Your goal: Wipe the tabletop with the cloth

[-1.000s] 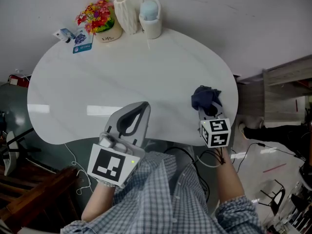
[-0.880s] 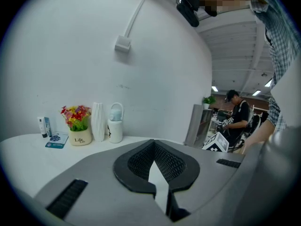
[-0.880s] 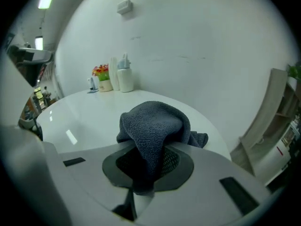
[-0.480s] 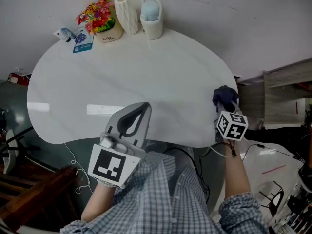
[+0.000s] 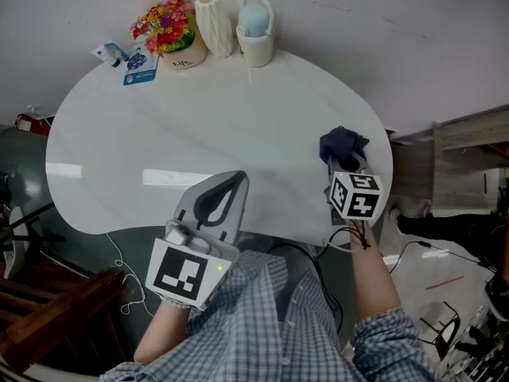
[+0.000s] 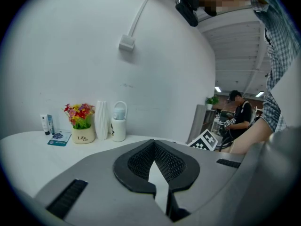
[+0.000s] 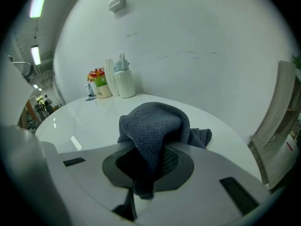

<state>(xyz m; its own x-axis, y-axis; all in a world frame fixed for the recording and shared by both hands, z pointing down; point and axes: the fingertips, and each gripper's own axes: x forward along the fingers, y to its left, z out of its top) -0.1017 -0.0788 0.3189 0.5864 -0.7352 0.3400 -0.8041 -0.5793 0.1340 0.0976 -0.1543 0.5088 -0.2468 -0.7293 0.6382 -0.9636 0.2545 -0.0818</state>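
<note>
A dark blue cloth (image 5: 342, 146) lies bunched on the white oval tabletop (image 5: 199, 134) near its right edge. My right gripper (image 5: 343, 168) is shut on the cloth (image 7: 153, 133), which drapes over the jaws and rests on the table in the right gripper view. My left gripper (image 5: 224, 183) hovers at the table's near edge, shut with nothing between its jaws (image 6: 155, 173).
At the table's far edge stand a pot of flowers (image 5: 169, 29), a ribbed white vase (image 5: 215, 24) and a white jug with a pale blue lid (image 5: 255, 32). A small tube and a blue card (image 5: 140, 62) lie left of them. Cables trail on the floor at right.
My right gripper swung with the cloth out to the table's right rim, then back inward to the left. The left gripper has stayed put.
</note>
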